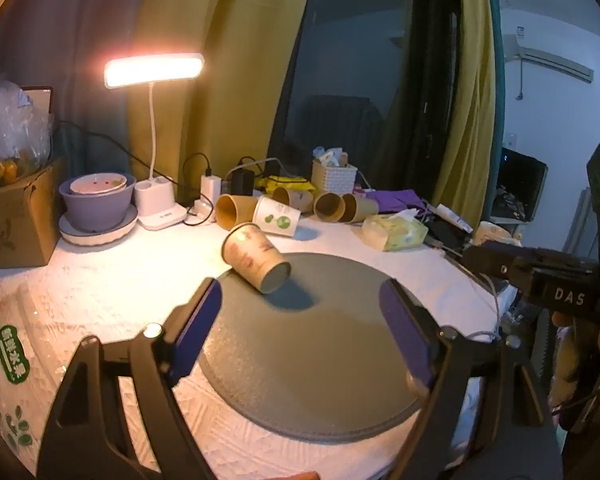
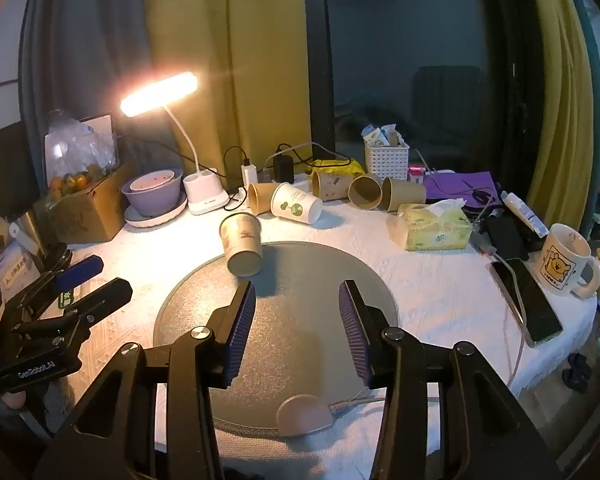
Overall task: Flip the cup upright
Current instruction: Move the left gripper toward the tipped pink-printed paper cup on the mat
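A printed paper cup (image 1: 255, 257) lies on its side at the far edge of a round grey mat (image 1: 324, 356), its base toward me and its mouth toward the lamp. It also shows in the right wrist view (image 2: 242, 245), on the mat (image 2: 296, 344). My left gripper (image 1: 300, 304) is open and empty, a short way in front of the cup. My right gripper (image 2: 296, 300) is open and empty, just right of and nearer than the cup. The right gripper's body (image 1: 540, 276) shows at the right of the left wrist view, and the left gripper (image 2: 78, 272) at the left of the right wrist view.
Several more paper cups (image 2: 332, 194) lie on their sides behind the mat. A lit desk lamp (image 2: 160, 92), purple bowls (image 2: 154, 194), a cardboard box (image 2: 88, 208), a tissue pack (image 2: 430, 226), a white basket (image 2: 386, 158), a phone (image 2: 526, 300) and a mug (image 2: 568, 264) ring the table.
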Demonstrator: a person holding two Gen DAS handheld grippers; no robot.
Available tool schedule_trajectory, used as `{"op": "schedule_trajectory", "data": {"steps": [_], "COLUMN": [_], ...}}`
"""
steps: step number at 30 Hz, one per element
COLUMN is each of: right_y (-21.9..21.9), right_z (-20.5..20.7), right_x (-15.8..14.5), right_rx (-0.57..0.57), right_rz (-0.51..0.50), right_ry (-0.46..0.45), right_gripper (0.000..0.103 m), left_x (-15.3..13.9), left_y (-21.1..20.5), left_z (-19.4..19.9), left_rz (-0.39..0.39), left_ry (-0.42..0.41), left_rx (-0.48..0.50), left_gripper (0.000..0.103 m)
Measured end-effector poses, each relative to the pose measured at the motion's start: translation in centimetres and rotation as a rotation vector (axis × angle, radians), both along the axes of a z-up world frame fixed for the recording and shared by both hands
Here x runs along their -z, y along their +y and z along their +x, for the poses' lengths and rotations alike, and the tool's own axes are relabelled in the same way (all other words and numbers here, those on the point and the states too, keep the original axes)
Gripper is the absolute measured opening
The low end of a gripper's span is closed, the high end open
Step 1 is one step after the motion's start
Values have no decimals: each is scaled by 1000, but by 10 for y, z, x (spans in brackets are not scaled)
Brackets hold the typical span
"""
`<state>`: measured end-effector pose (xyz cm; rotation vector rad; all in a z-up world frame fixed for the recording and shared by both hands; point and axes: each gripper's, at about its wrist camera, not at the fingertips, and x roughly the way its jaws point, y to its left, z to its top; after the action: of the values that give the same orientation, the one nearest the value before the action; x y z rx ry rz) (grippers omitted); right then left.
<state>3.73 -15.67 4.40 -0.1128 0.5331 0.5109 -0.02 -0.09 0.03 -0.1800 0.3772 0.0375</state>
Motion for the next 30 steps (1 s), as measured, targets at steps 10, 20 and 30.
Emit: {"op": "schedule_trajectory", "data": {"steps": [10,20,30], "right_y": [1,0,3], "right_z": [-1,-2,-2], "right_x": [0,0,-2], "right_rx": [0,-3,-3], "right_rz": [-10,-11,-15], "right_ry": [-13,-13,-12], "right_gripper": [72,72,72], "left_x": [-1,-1,2], "left_y": [-7,4,6], "left_z": [3,-4,-3], "left_rz": [-1,-9,-13], "left_ry": [1,-4,8], "left_rx": [-4,-5,-15], "left_gripper": [82,82,82]}}
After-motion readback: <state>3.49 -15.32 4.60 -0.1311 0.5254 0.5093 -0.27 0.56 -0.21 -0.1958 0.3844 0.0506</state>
